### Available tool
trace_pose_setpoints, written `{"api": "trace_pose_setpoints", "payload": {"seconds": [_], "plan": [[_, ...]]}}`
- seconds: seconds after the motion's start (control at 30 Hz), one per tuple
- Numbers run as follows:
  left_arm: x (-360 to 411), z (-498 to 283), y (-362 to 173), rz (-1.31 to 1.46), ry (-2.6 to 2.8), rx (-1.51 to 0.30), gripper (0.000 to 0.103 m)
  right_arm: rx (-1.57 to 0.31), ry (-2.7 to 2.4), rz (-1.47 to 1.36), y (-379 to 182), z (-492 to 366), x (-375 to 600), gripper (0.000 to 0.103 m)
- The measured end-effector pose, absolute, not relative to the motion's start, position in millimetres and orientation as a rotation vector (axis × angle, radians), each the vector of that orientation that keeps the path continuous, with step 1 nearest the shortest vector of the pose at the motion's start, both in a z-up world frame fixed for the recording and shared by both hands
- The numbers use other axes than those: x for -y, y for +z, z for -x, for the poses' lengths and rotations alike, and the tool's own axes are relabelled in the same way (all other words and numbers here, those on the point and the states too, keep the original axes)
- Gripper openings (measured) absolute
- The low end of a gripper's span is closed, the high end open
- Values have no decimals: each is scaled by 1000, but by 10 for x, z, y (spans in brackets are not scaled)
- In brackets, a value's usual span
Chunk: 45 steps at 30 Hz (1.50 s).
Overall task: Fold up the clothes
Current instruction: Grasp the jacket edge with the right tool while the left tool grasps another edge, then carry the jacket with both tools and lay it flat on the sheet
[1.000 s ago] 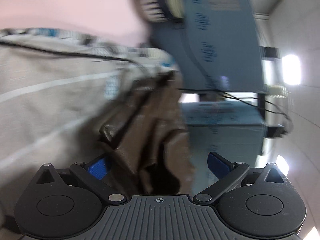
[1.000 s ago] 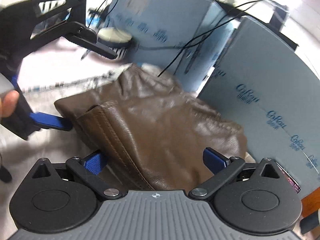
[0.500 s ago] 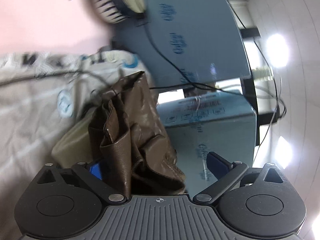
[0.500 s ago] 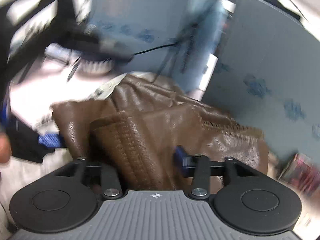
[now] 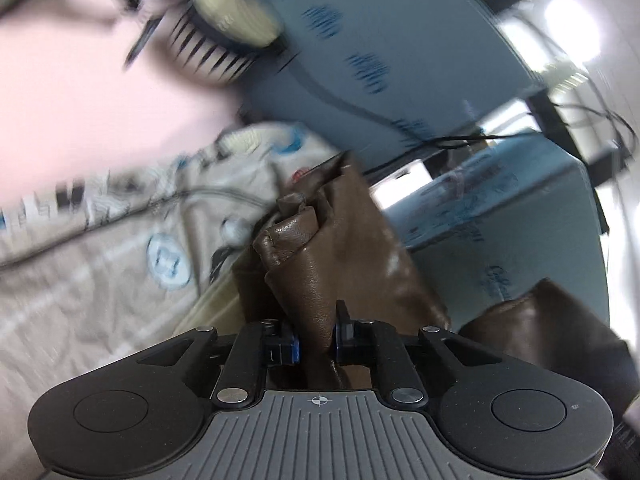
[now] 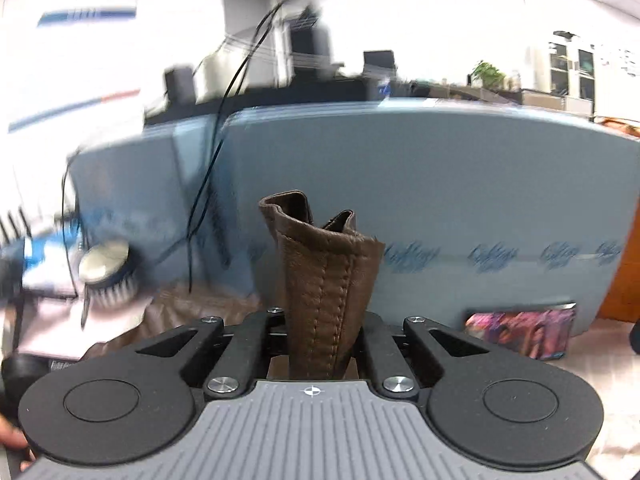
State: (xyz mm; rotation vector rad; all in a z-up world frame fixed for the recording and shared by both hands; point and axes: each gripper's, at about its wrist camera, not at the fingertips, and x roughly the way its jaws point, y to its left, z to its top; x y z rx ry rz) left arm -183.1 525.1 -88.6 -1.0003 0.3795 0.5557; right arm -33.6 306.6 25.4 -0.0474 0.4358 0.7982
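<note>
Both tongs clamped on brown leather garment: left tongs [image 5: 314, 340], right tongs [image 6: 324, 344] on garment [image 6: 328, 276]. Lift step; next spread it at 12 o'clock, lay flat.

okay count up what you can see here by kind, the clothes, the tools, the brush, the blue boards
Brown leather garment: 1
Tools: 2, left tool and right tool, both shut on the garment
Round brush: 1
Blue foam boards: 2
Printed bed sheet: 1
Total: 7
</note>
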Motion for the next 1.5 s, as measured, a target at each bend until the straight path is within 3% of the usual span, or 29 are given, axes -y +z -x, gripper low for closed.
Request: {"api": "trace_pose_setpoints", "payload": {"seconds": [0.23,0.53,0.7,0.93,1.07,1.1,1.17,1.23,1.27,1.3,1.4,1.5], "plan": [[-4633,1879,-193,695,602,-254,12,-324,842,-78,683,36,-2427,5],[-3766,1685,327,546,535,-124,12,-251,785,-173,969,-247,-1090,5],[-3262,1229,102,503,486,-193,12,-303,669,-108,703,-464,-466,5],[-2683,691,-546,429,401,-448,13,-508,530,10,-31,-736,102,5],[-2614,705,-779,404,412,-553,14,-624,444,19,-404,-861,371,12],[-2627,720,-810,400,421,-578,19,-651,425,16,-486,-891,431,15],[-2667,748,-877,399,428,-623,23,-684,406,12,-609,-926,559,33],[-2712,789,-916,392,438,-660,45,-708,384,15,-683,-965,669,46],[-2722,800,-915,382,454,-669,67,-726,376,16,-711,-995,731,50],[-2745,823,-898,368,478,-660,75,-735,361,30,-730,-1004,791,51],[-2908,931,-813,349,529,-618,86,-747,321,79,-744,-1039,965,56],[-3123,949,-702,327,511,-600,87,-726,346,121,-642,-1100,1083,63]]}}
